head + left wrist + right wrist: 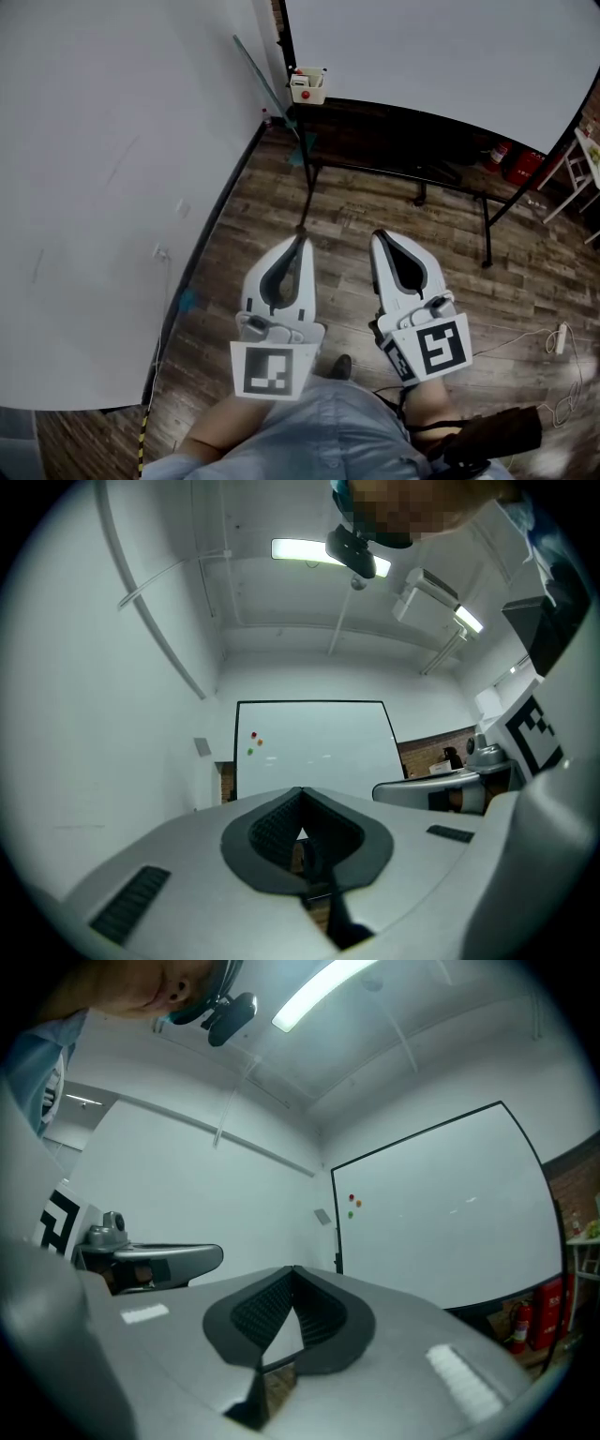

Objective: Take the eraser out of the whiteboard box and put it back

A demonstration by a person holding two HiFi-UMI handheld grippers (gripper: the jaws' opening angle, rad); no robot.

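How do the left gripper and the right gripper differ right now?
The marker cube on the left gripper sits nearly square in the head view. The cube on the right gripper is tilted and shows a different pattern. The left gripper is close to the white wall, and the right gripper is over open floor. Both are shut, hold nothing, and are well short of the whiteboard box.

Fire extinguishers; wooden floor
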